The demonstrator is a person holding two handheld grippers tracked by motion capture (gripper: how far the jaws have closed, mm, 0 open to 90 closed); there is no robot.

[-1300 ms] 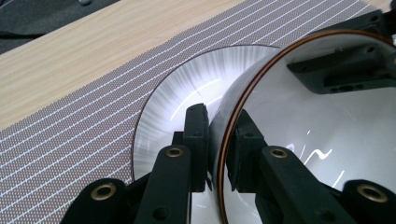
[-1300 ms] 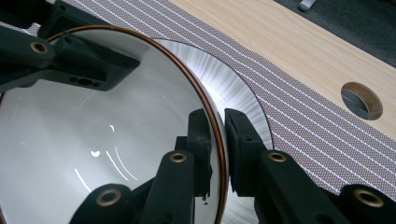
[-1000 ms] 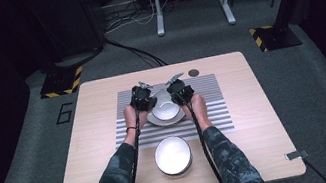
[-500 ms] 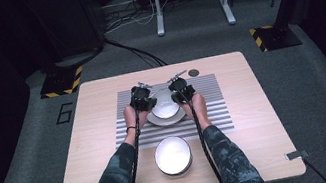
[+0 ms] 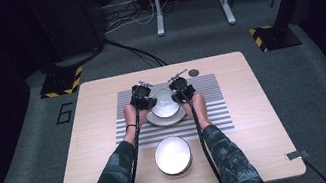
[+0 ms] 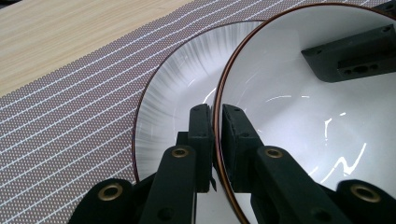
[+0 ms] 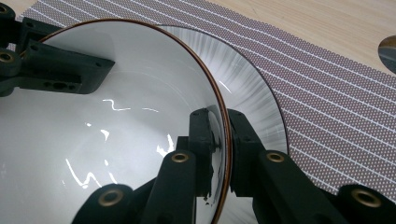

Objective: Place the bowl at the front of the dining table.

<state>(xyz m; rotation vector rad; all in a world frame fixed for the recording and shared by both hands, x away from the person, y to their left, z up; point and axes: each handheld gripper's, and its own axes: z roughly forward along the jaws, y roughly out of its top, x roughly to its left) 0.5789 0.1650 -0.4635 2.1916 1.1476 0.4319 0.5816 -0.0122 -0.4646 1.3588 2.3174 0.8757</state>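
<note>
Two grippers share one white bowl (image 5: 165, 102): the left gripper (image 6: 217, 135) and the right gripper (image 7: 221, 140) each pinch opposite rims, holding it above a plate (image 5: 155, 118) on the striped mat (image 5: 214, 107). Grasping looks done; whether the bowl is meant to be set down or carried off remains open. Another bowl (image 5: 173, 155) waits nearer on the tabletop (image 5: 259, 130).

Light wood table (image 5: 97, 133), rounded corners. Striped grey placemat (image 5: 213, 98) lies flat on its far-centre part. White plate (image 5: 156, 119) sits mid-mat. Second white bowl or plate (image 5: 173, 155) rests on bare wood just nearside of the mat. Small dark disc (image 5: 193, 72), possibly a cable port, just beyond the mat's far edge.
</note>
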